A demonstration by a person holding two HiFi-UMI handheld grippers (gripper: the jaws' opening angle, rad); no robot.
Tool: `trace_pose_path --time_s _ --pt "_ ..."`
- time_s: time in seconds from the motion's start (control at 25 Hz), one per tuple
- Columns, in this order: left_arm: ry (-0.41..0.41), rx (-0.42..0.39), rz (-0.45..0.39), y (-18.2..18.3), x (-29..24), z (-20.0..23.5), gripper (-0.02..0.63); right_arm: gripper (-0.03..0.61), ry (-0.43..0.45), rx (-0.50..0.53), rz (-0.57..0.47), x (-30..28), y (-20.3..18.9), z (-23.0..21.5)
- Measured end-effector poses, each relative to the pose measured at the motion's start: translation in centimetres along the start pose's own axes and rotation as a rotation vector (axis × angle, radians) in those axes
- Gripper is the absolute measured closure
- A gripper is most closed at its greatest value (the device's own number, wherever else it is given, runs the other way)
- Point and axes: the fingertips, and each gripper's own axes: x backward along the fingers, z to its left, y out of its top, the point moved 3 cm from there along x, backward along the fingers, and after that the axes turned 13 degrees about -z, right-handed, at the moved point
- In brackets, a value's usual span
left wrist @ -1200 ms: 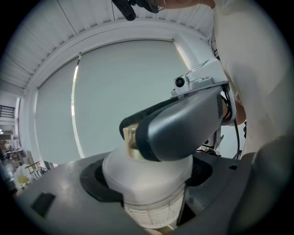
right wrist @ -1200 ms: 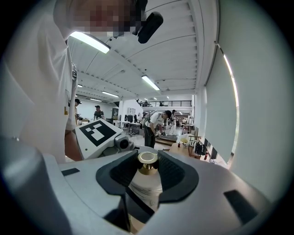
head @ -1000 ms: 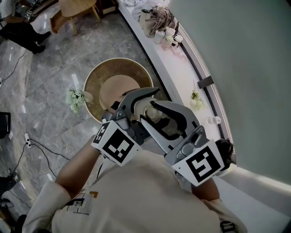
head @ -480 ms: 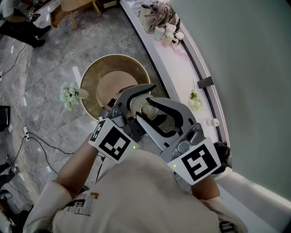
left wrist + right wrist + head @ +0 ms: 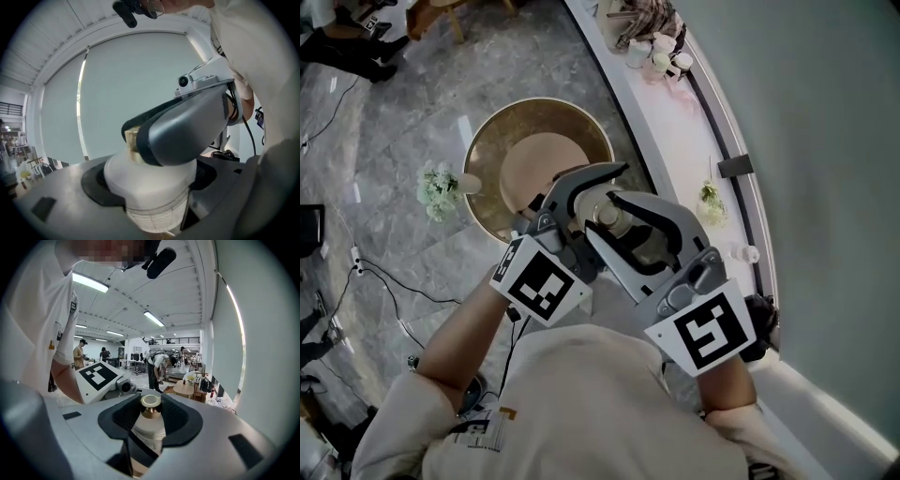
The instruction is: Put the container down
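The container point(image 5: 607, 217) is a pale bottle with a gold cap, held in the air between both grippers above the edge of a round gold-rimmed table point(image 5: 487, 159). My left gripper point(image 5: 586, 202) comes in from the left and is shut on the container. My right gripper point(image 5: 623, 227) crosses from the right and is shut on it too. In the left gripper view the white body of the container point(image 5: 150, 187) sits in the black pads, with the right gripper's grey jaw lying across its cap. In the right gripper view the container's gold cap point(image 5: 151, 401) rises between the pads.
A white ledge point(image 5: 675, 122) runs along the curved wall at the right, with cups and cloth point(image 5: 652, 28) at its far end and a small plant point(image 5: 710, 202). A bunch of flowers point(image 5: 438, 187) and a cable point(image 5: 384, 291) lie on the grey floor. People point(image 5: 157, 364) stand far off.
Both grippers, still clamped on the container, have moved together forward and a little lower, closer over the near rim of the round table. The grip looks the same.
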Motion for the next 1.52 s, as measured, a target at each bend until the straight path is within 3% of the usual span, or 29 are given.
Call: trace_pose_path --time_s 0.12,0.44,1.04,1.52 --pt "0.007 0.022 -0.005 -2.6 -1.0 0.6 0.258 0.445 0.010 -0.002 0.019 -0.4 -2.5 -1.5" --pt "-0.010 -0.028 0.013 -10.4 -2.9 1.3 0.258 0.445 0.035 0.011 0.105 -1.4 -10.0 -4.4" --pt "-0.040 0.115 0.041 -27.5 -4.8 -0.2 0.258 0.445 -0.003 -0.107 0.177 -2.9 -26.9 -7.7" --pt "-0.111 0.134 0.058 -39.6 -6.3 -2.7 0.258 0.445 -0.070 -0.166 0.216 -2.8 -39.2 -9.4"
